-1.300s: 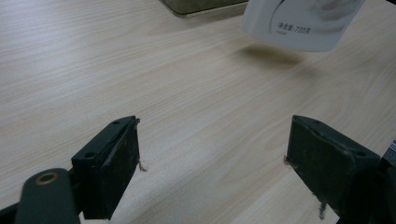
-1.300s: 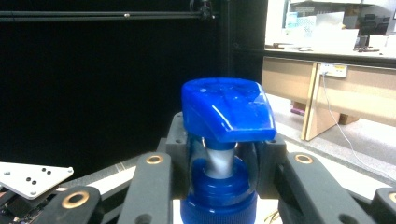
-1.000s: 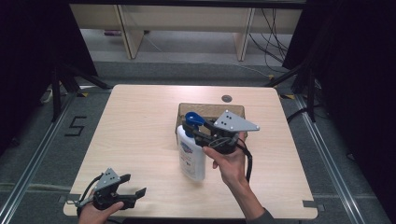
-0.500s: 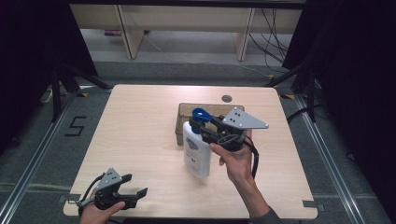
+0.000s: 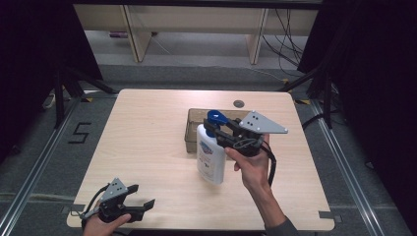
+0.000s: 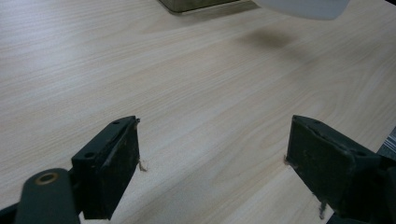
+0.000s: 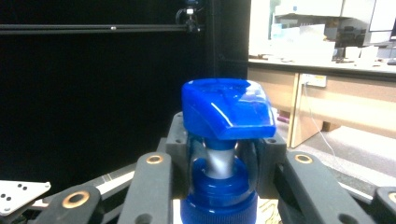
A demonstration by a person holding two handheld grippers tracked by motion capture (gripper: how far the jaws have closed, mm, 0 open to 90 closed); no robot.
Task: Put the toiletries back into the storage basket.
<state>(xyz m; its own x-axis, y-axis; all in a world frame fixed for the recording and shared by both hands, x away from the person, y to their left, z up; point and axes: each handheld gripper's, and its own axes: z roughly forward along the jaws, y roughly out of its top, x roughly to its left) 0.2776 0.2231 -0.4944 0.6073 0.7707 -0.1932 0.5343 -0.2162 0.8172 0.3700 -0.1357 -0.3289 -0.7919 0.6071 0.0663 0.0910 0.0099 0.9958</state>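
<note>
Pale wood-grain laminate covers the table [image 5: 147, 147], a rectangle with rounded corners standing on a grey floor between metal rails, with a "5" marked on the floor off its left edge. Nearest, at the front left corner, the left gripper [image 5: 140, 205] rests low over the tabletop in a hand, its jaws spread wide with bare laminate between them; in the left gripper view its two black pads [image 6: 114, 163] stand far apart over the wood. Further in, right of the table's centre, the right hand [image 5: 253, 169] reaches in from the front edge and holds the right gripper [image 5: 212, 129], topped by its grey three-cornered plate. Its jaws are closed on the neck of a white pump bottle [image 5: 211, 157], just under the blue pump head [image 5: 215, 117]; in the right gripper view the pads clasp the grey stem on both sides, between the blue collar and the blue head [image 7: 226, 107]. The bottle hangs tilted from that grip, its base toward the front edge, and it casts a shadow on the wood. Just behind it lies a low brown tray [image 5: 193, 129], toward the back edge, with a small round grommet [image 5: 239, 103] beyond. Farther off stand light wooden shelf legs [image 5: 133, 34] with trailing cables, and black curtains to either side.
</note>
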